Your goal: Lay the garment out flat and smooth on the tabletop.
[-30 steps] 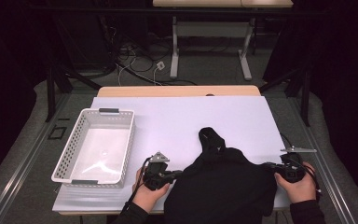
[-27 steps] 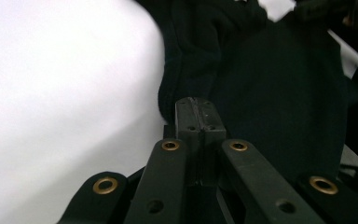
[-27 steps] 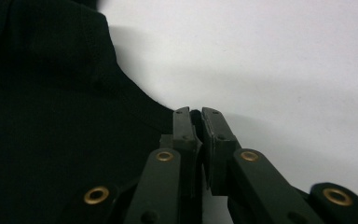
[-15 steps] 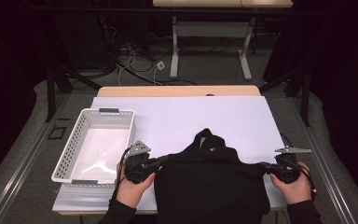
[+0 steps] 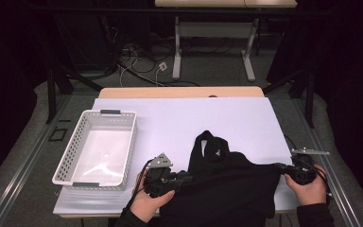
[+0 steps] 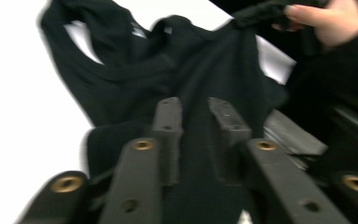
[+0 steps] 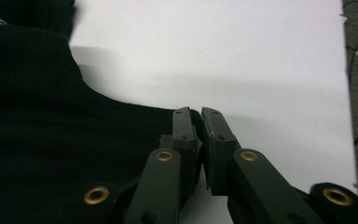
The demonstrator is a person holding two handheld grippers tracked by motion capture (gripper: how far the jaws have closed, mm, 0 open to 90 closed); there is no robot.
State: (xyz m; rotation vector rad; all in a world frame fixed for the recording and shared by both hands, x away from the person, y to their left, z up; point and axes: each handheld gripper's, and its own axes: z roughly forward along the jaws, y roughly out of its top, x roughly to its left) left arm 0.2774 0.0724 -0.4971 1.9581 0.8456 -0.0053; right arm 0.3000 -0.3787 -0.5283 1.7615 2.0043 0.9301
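left claw [image 6: 193, 116] just opening, jaws now parted over the black garment [image 5: 227, 189], no longer pinching; right claw [image 7: 200, 122] clamped on its right edge. garment spread on near counter [image 5: 179, 123]; likely regrip next.

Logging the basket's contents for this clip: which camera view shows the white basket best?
The high view: the white basket sits whole on the table's left side, beside the black garment, and you look straight down into it; nothing lies inside. The two gripper views look along their jaws at the garment and the white tabletop instead.
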